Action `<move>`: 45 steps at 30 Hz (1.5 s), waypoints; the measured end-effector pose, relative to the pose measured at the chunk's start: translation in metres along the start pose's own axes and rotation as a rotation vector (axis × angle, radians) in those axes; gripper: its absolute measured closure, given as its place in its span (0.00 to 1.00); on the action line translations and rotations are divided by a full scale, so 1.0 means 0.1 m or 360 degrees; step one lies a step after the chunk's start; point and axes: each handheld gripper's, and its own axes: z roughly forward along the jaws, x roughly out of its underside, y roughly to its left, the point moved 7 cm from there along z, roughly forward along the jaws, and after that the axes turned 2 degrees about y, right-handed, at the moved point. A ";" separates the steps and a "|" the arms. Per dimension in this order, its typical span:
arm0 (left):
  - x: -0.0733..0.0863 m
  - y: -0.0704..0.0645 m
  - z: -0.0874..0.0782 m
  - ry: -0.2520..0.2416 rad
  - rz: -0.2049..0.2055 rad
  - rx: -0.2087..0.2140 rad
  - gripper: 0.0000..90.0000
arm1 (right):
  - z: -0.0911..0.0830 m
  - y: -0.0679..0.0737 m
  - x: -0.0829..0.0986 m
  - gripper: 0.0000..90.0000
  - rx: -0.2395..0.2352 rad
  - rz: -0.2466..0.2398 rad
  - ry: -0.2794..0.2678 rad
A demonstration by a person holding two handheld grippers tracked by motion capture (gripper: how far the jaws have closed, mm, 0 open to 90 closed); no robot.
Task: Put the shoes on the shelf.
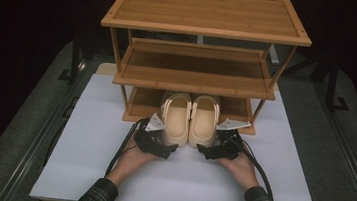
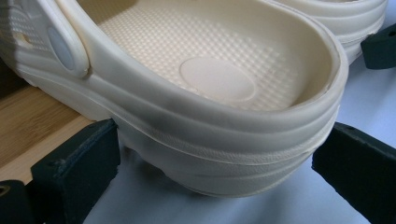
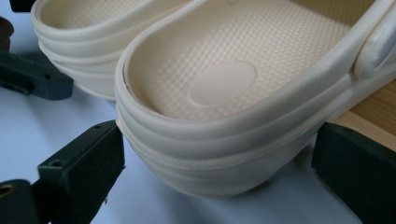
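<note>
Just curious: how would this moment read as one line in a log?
left gripper: open, fingers astride left clog heel | right gripper: open, astride right clog heel | toes on rack bottom shelf

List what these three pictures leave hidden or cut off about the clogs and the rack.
- Toes of the left clog and right clog: high view, under the rack's middle shelf.
- Bottom shelf rear: high view, same shelf covers it.
- Clog soles: both gripper views, hidden underneath.
- Left gripper body: cut off by bottom edge.
</note>
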 end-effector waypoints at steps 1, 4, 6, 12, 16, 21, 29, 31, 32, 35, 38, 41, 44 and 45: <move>-0.02 0.00 0.00 -0.0003 0.0010 -0.0007 0.01 | -0.01 0.00 -0.01 0.03 0.0004 0.0013 0.0004; -0.08 0.01 -0.02 -0.0027 -0.0031 0.0010 0.01 | -0.03 0.00 -0.08 0.03 0.0027 0.0024 -0.0016; -0.11 0.03 -0.03 -0.0054 -0.0054 0.0026 0.01 | -0.05 -0.02 -0.11 0.03 0.0014 0.0052 -0.0042; -0.21 0.10 -0.05 -0.0097 -0.0110 0.0055 0.01 | -0.07 -0.05 -0.22 0.03 0.0008 0.0074 -0.0086; -0.27 0.17 -0.02 -0.0120 -0.0129 0.0054 0.01 | -0.06 -0.11 -0.32 0.03 0.0015 0.0082 -0.0132; -0.34 0.30 0.05 -0.0139 -0.0140 0.0051 0.01 | 0.01 -0.20 -0.41 0.03 0.0020 0.0102 -0.0154; -0.38 0.43 0.23 -0.0095 -0.0117 0.0021 0.01 | 0.16 -0.36 -0.47 0.02 0.0084 0.0110 -0.0149; -0.39 0.48 0.28 -0.0097 -0.0117 0.0012 0.01 | 0.19 -0.40 -0.51 0.02 0.0105 0.0107 -0.0167; -0.38 0.50 0.31 -0.0084 -0.0109 0.0003 0.01 | 0.21 -0.41 -0.51 0.02 0.0098 0.0143 -0.0138; -0.36 0.53 0.40 -0.0045 -0.0125 0.0000 0.01 | 0.27 -0.47 -0.55 0.02 0.0124 0.0151 -0.0140; -0.34 0.55 0.44 -0.0042 -0.0098 -0.0032 0.01 | 0.33 -0.51 -0.53 0.02 0.0143 0.0130 -0.0143; -0.31 0.58 0.48 -0.0011 -0.0064 -0.0039 0.01 | 0.39 -0.53 -0.46 0.02 0.0144 0.0131 -0.0088; -0.32 0.62 0.48 -0.0014 -0.0060 -0.0050 0.01 | 0.41 -0.54 -0.44 0.02 0.0137 0.0161 -0.0088; -0.33 0.63 0.50 -0.0030 -0.0071 -0.0066 0.01 | 0.42 -0.54 -0.44 0.02 0.0137 0.0170 -0.0097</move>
